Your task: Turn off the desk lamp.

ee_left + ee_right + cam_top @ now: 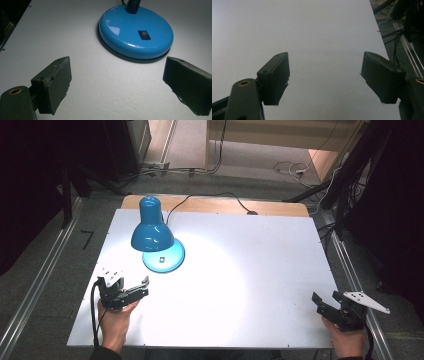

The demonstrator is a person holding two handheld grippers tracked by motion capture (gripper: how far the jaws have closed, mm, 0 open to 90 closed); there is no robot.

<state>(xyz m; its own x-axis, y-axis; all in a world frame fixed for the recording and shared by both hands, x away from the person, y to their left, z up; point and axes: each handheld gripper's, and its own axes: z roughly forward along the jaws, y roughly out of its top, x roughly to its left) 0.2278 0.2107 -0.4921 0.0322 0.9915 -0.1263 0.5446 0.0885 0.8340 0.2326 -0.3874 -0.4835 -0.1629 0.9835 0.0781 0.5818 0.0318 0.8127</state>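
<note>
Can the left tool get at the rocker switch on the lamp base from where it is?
Probably yes: the left tool is open and faces the switch on the blue lamp base, with bare table between. The shade overhangs, though.

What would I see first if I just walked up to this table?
The shiny blue lamp at the far left of the white table, switched on and throwing a bright pool of light beside its round base. Then the two black grippers near the front edge: the left gripper open just short of the lamp, the right gripper open at the far corner.
</note>
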